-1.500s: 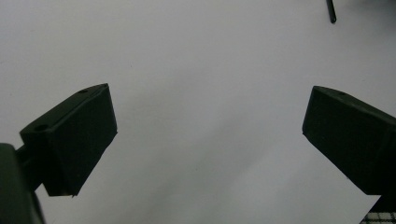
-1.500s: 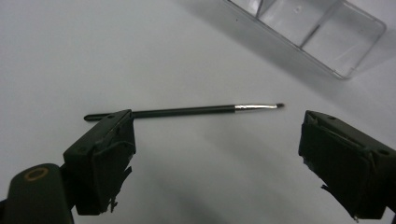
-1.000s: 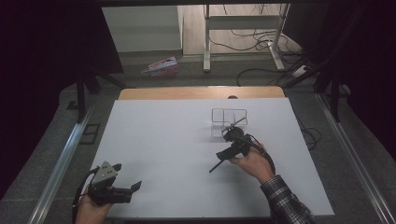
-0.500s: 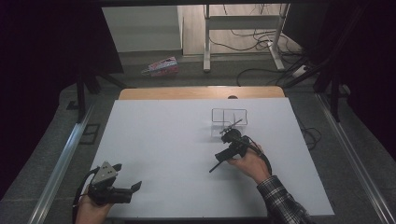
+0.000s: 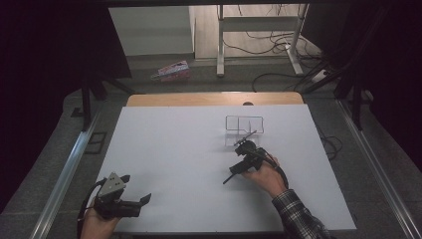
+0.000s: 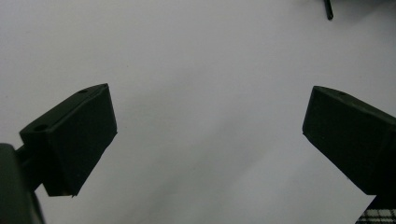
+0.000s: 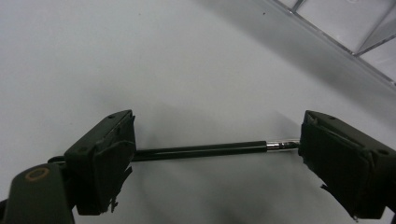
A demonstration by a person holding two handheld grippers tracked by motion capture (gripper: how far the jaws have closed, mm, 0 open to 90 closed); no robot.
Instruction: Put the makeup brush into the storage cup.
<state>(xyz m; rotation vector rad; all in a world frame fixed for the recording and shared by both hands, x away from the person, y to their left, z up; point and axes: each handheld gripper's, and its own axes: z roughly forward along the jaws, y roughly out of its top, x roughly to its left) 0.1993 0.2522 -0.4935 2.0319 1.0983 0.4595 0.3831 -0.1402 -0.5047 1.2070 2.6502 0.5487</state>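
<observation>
My right gripper (image 5: pixel 240 164) hovers low over the white table (image 5: pixel 174 149), right of centre. In the right gripper view its jaws stand wide apart (image 7: pixel 215 154). A thin black rod (image 7: pixel 201 150) with a silver tip lies across the gap between them, passing the left jaw and ending at the right one. The frames show no pad pressing on it. From above, the rod (image 5: pixel 229 178) sticks out to the lower left of the hand. My left gripper (image 5: pixel 135 188) rests near the front left corner, open (image 6: pixel 210 135) over bare table.
A clear two-part box (image 5: pixel 244 124) with a dark rim stands just beyond the right hand, and a second thin black stick (image 5: pixel 247 135) leans in it. A plaid sleeve (image 5: pixel 298 216) comes in from the bottom right. Cables lie on the floor behind the table.
The right hand and its gripper have barely shifted, with the rod still between the jaws. The left gripper has stayed where it was.
</observation>
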